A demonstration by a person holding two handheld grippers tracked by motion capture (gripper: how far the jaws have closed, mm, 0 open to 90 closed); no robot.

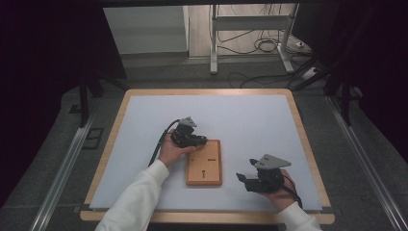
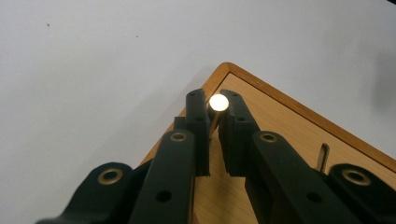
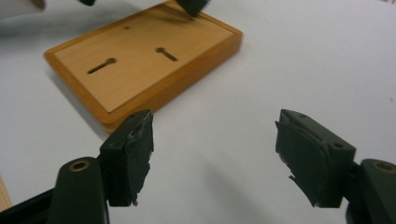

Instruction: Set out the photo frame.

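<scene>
The left gripper (image 2: 214, 135) clamped a shiny round metal pin (image 2: 218, 102) over the flat wooden board (image 3: 140, 65); the right gripper (image 3: 215, 154) stood open.

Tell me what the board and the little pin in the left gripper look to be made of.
Board: probably wood, smooth matte, going by its visible grain and darker rim. Pin: likely polished metal, since its round end glints brightly between the left gripper pads.

No text or label can be read anywhere
</scene>
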